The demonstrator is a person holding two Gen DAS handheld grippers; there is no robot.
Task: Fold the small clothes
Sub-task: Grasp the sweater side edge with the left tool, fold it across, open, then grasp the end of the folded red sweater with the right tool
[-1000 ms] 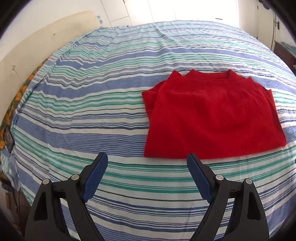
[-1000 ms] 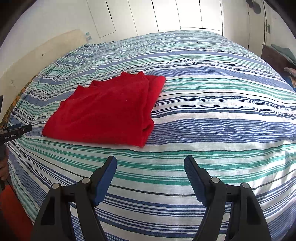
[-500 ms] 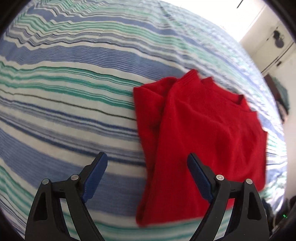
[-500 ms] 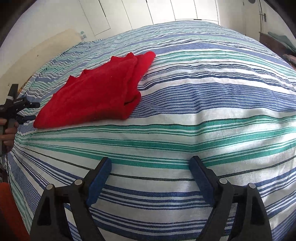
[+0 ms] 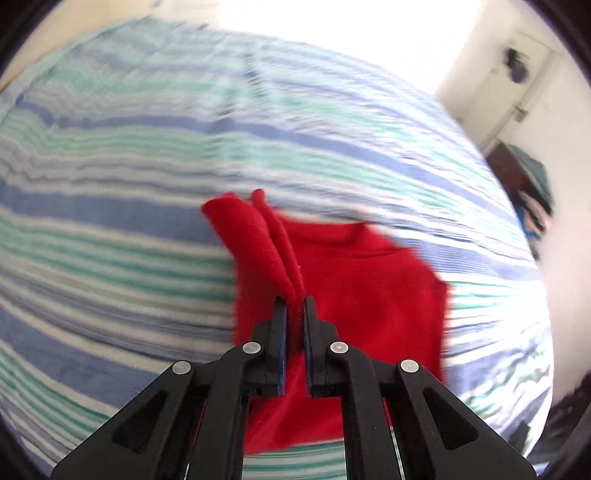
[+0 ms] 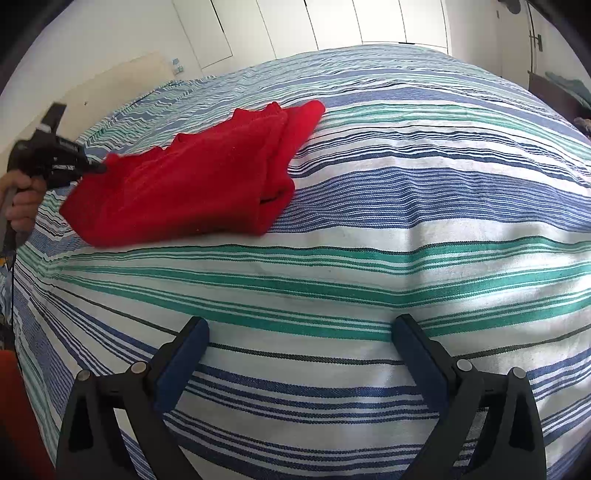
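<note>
A folded red sweater (image 6: pixel 192 177) lies on the striped bed (image 6: pixel 406 229), left of centre in the right wrist view. My left gripper (image 5: pixel 294 302) is at the sweater's left edge, jaws closing, pads pressing a raised fold of the red sweater (image 5: pixel 369 288). The right wrist view shows that left gripper (image 6: pixel 92 168) held by a hand (image 6: pixel 22 199), its tip in the cloth. My right gripper (image 6: pixel 301 325) hovers over bare bedspread well to the front right of the sweater. Its jaws are opening wide and hold nothing.
A cream headboard panel (image 6: pixel 122 85) and white wardrobe doors (image 6: pixel 332 22) stand behind the bed. Dark furniture with piled clothes (image 5: pixel 528 184) sits past the bed's right side. Something orange (image 6: pixel 11 406) is at the near left corner.
My left gripper swung in over the sweater's left edge and shut on a fold, lifting it. My right gripper sank slightly toward the bedspread and its jaws widened.
</note>
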